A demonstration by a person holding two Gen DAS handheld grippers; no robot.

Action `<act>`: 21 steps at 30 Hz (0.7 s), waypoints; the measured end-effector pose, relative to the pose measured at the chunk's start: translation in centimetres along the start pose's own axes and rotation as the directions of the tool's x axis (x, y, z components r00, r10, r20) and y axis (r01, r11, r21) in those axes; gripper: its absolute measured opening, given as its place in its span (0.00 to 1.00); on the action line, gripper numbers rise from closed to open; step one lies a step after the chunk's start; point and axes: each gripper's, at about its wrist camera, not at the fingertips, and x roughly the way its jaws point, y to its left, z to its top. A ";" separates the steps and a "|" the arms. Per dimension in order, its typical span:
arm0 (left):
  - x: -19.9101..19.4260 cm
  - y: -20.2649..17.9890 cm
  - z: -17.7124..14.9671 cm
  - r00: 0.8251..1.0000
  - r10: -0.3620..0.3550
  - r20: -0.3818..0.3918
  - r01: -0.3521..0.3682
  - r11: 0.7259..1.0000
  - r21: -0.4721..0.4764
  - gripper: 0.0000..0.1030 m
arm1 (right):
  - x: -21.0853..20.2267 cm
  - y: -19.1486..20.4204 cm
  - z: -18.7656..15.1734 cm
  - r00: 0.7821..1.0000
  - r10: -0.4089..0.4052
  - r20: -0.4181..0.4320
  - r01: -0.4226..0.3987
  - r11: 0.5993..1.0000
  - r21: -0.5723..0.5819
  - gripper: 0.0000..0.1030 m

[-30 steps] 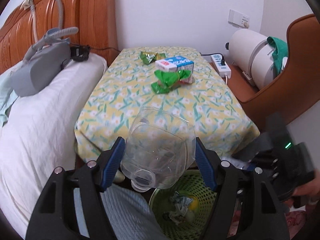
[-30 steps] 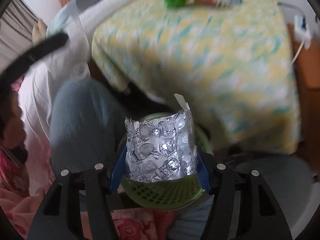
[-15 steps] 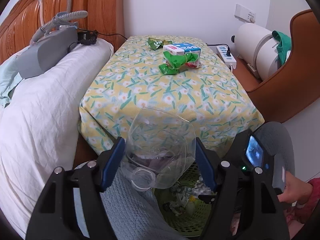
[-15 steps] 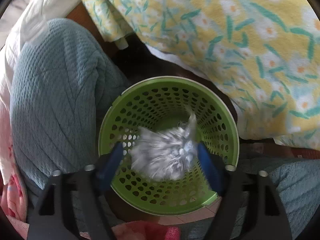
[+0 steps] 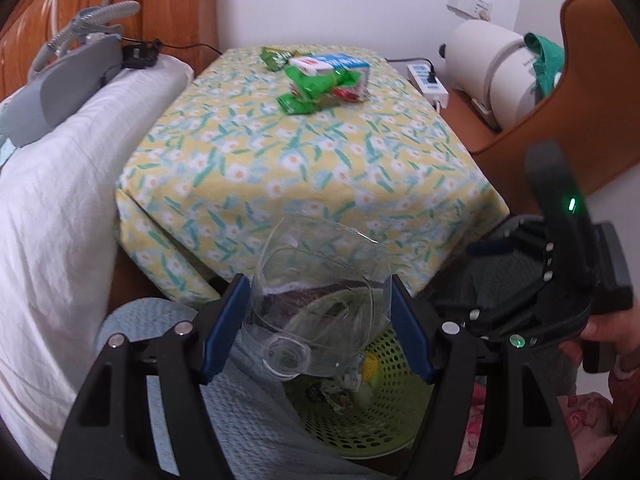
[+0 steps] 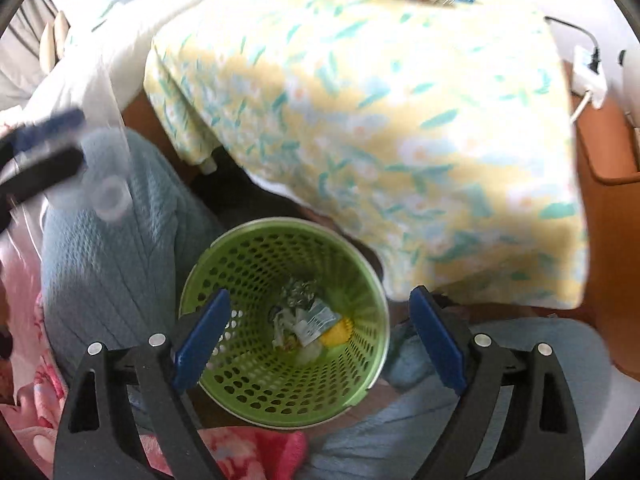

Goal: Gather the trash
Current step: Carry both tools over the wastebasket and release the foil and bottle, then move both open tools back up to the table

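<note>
Left gripper (image 5: 318, 330) clamps clear crushed plastic bottle (image 5: 320, 288) above round green perforated plastic bin (image 6: 284, 320). Right gripper (image 6: 320, 336) empty over bin, jaws opening; crumpled silver foil pack (image 6: 298, 292) lies inside.

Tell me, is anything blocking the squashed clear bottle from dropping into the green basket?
Nothing visible does. The clear bottle, held in the left gripper, hangs over the green basket, whose mouth is uncovered. The right gripper, opening and empty, sits off to one side.
</note>
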 end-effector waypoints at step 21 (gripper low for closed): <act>1.5 -1.4 -0.5 0.996 -0.074 -0.047 0.074 0.997 -0.007 0.90 | -0.1 -2.7 -0.5 1.000 -0.018 0.023 0.016 0.997 0.072 0.92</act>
